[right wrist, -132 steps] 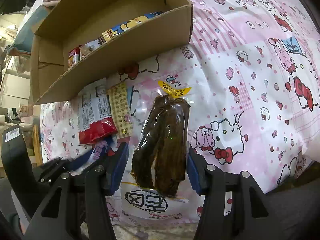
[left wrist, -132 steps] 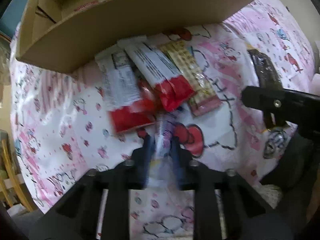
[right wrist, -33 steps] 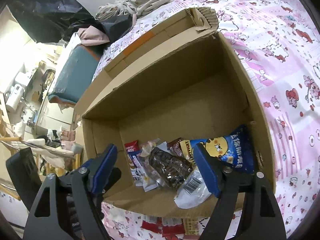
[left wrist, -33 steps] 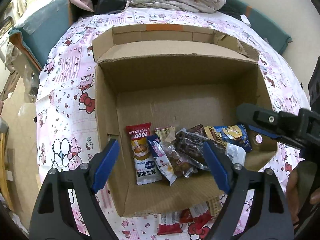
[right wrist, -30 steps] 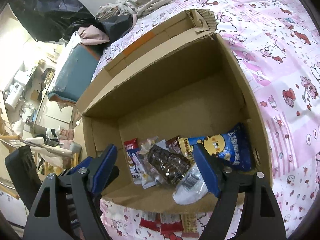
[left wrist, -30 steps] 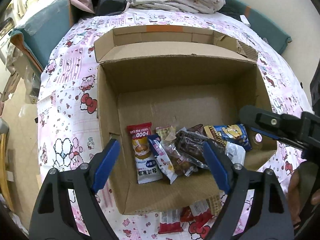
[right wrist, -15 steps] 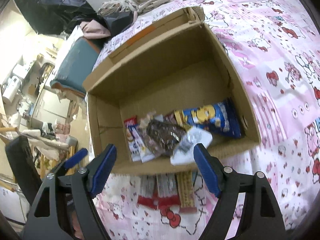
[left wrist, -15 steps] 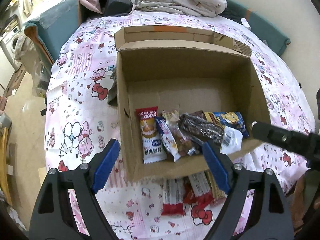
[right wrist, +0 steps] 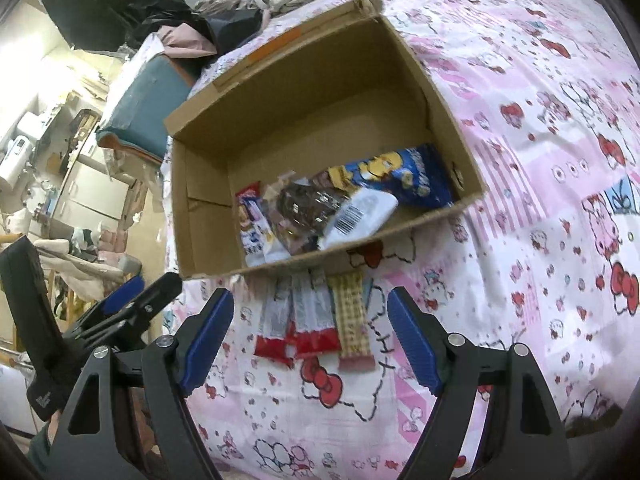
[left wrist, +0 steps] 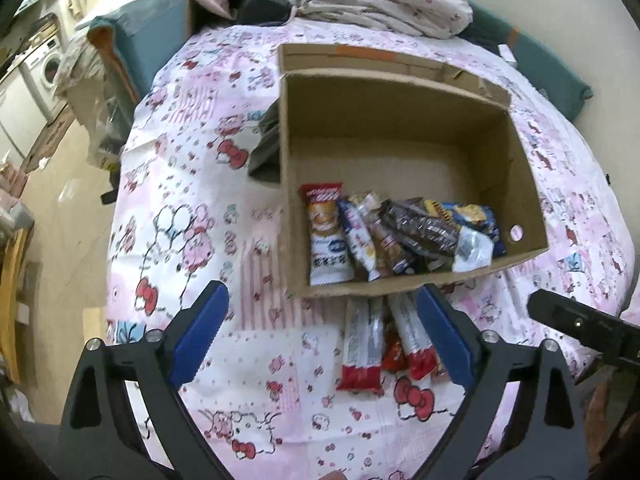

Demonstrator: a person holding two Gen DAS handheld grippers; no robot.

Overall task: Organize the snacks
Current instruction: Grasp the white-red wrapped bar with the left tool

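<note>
A: Left wrist view first. Our left gripper [left wrist: 320, 334] is empty and its jaws are still spreading, nothing between them but bedspread [left wrist: 192, 216]. A second ago we hung right over the cardboard box [left wrist: 292, 200]; now we have drawn back, and its near wall sits just beyond our fingertips.

B: And the wrapper we carried a few seconds back?

A: It is off our jaws. We judge it is among the snack pile [left wrist: 400, 232] heaped against the near wall inside the box, though we cannot say which packet it is. Outside, the red-ended bars [left wrist: 362, 344] lie on the bedspread just in front of the box, one partly hidden behind our right-hand finger.

B: Right wrist view, then.

A: Our right gripper [right wrist: 310, 338] also stands wide with nothing in it. The dark brown packet [right wrist: 304, 204] that we held earlier now rests in the box beside the blue packet [right wrist: 408, 178], its clear end with the barcode lying on the near side of the pile. The box has slid up and away in this view too, so both hands are backing out.

B: What does that leave?

A: Three pieces by our count here: two red-ended bars and the checked bar [right wrist: 352, 320], side by side between our fingertips and the box. We judge those are the next pick, one for each hand.
</note>
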